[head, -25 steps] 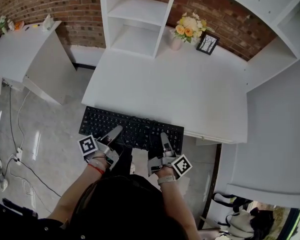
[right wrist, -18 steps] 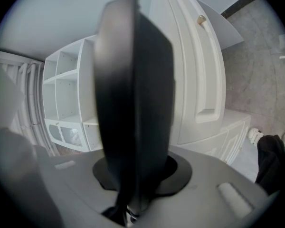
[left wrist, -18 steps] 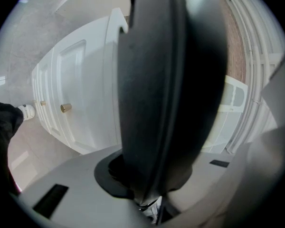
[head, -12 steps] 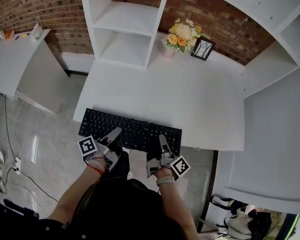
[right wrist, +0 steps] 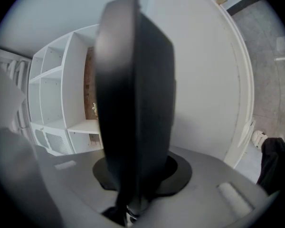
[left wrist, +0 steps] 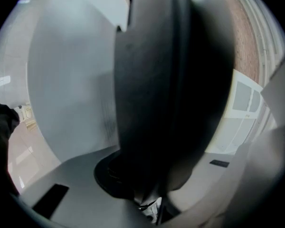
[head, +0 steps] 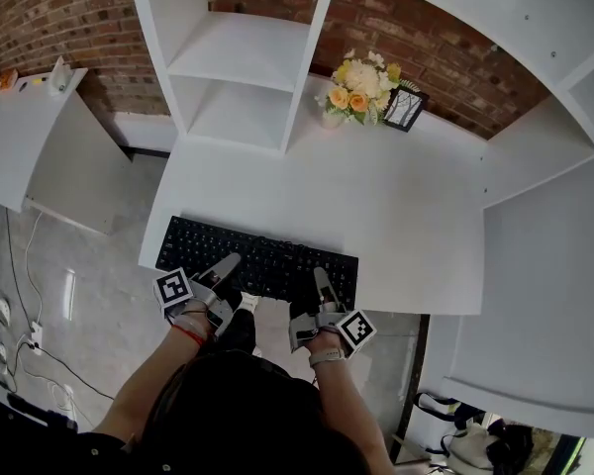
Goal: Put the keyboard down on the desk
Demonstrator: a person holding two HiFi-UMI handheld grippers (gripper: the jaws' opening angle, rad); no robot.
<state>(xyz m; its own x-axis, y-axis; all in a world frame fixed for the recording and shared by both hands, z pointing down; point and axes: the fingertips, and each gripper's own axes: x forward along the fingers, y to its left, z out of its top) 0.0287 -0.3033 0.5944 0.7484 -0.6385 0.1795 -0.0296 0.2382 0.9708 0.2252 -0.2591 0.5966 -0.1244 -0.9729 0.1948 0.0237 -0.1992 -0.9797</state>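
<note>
The keyboard [head: 257, 260] has come forward over the front edge of the bench [head: 376, 201], its near rim clamped in the left tool [head: 226, 265] and right tool [head: 319, 277], so setting it down looks close.

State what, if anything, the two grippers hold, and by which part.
Both hold the black keyboard by its near long edge: left gripper left of the middle, right gripper right of it, jaws closed on it.

Keyboard [head: 258, 263]: across the desk's [head: 396, 216] near edge, left part, with the left claw [head: 227, 263] and right claw [head: 319, 278] at its near side. Shelf unit [head: 233, 43]: desk's back left. Flower bouquet [head: 358, 79], then picture frame [head: 407, 109]: just right of it.
</note>
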